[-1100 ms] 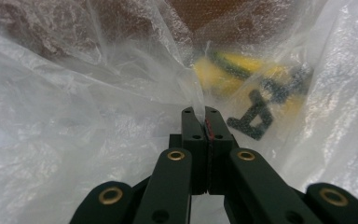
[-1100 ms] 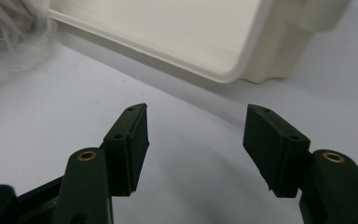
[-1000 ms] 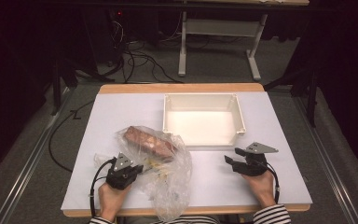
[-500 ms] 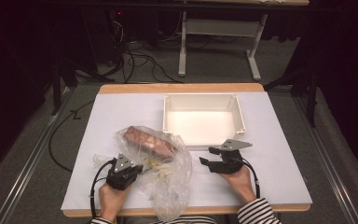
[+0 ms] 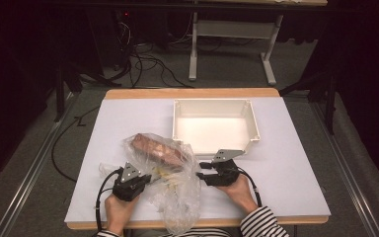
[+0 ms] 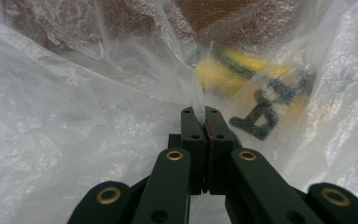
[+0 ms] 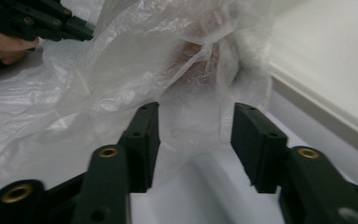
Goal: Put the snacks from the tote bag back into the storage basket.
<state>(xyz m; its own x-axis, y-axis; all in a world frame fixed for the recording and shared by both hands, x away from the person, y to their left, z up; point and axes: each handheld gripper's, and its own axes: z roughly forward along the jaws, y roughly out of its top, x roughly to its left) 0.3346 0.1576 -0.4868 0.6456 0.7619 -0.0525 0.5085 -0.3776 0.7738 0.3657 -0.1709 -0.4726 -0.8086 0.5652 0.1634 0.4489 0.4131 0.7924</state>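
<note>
Two grippers work at one clear plastic bag (image 5: 170, 180) on the white table (image 5: 286, 163).

The left gripper (image 6: 200, 122) has its jaws pressed together on a fold of the bag's film, at the bag's left edge as the high view shows it; through the film just beyond its jaws a yellow label with dark print (image 6: 261, 91) shows, blurred. The right gripper (image 7: 196, 140) stands at the bag's right edge with its jaws partly spread; they have just been closing, a bulge of the film sits between them, and the pads do not yet press it. Inside the bag, at its far end, lies a brown loaf-like thing (image 5: 157, 149). Just beyond the bag's far right side stands an open white tray (image 5: 180, 123).
</note>
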